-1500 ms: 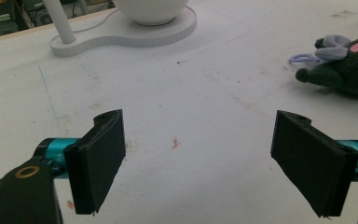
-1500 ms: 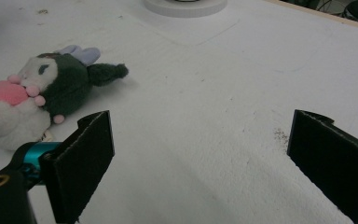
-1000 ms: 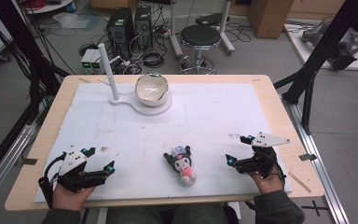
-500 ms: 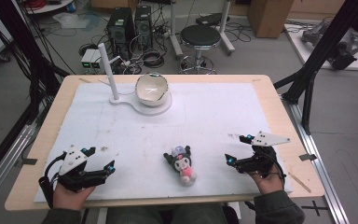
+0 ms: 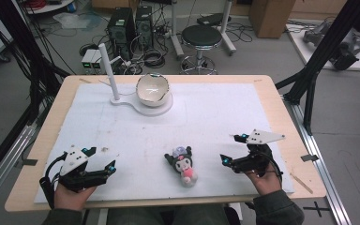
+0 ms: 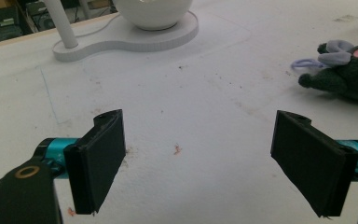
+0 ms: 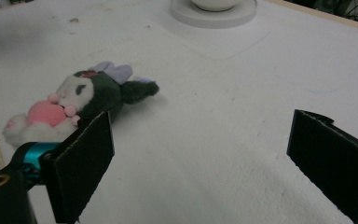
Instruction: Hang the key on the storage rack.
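Both claws gape wide and empty, left claw and right claw flanking the plush toy lying on the tabletop, where a hasty pinch could nudge the soft doll aside.

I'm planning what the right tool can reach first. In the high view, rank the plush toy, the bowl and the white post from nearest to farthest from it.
Measured from the right tool:
1. Plush toy, just to its left, near the front edge.
2. Bowl, far back, left of centre.
3. White post, farther left beside the bowl.
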{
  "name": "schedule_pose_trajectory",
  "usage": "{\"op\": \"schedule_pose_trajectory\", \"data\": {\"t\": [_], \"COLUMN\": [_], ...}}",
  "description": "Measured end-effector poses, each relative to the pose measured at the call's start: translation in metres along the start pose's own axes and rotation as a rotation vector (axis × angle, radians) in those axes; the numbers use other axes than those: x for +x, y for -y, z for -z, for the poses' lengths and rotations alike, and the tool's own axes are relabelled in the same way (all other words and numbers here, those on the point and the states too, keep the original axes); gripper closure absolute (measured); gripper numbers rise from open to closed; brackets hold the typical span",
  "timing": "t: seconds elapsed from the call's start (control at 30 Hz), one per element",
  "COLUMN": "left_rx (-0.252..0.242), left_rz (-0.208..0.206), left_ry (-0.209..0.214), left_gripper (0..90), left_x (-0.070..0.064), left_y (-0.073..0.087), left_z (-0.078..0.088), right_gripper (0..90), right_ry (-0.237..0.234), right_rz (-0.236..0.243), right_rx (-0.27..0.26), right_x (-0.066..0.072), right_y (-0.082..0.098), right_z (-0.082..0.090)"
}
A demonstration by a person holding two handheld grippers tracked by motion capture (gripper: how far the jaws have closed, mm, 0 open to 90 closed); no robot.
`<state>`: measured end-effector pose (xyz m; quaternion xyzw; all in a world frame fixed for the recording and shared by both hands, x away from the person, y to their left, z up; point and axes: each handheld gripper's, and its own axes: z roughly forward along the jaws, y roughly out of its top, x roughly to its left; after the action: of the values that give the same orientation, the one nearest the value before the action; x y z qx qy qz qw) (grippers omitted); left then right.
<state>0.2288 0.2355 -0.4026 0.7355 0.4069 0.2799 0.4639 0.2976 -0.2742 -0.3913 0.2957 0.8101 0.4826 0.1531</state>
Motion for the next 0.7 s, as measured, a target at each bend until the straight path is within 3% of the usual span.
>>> {"op": "schedule_pose_trajectory", "data": {"t": [0.37, 0.6, 0.7], "left_rx": [-0.001, -0.004, -0.003], "left_rz": [-0.006, -0.011, -0.018], "left_ry": [-0.002, 0.000, 0.002], "left_gripper": [18.2, 18.1, 18.1], "left_x": [0.000, -0.001, -0.001], "left_y": [0.000, 0.000, 0.000], "left_z": [0.001, 0.002, 0.002], "right_gripper": [6.3, 9.6, 9.7], "right_ry": [-0.033, -0.082, -0.094], "right_rz": [0.024, 0.054, 0.039], "right_rx": [0.023, 0.040, 0.044], "right_x": [0.011, 0.024, 0.027], "right_y": [-0.015, -0.025, -0.030], "right_z": [-0.009, -0.017, -0.020]}}
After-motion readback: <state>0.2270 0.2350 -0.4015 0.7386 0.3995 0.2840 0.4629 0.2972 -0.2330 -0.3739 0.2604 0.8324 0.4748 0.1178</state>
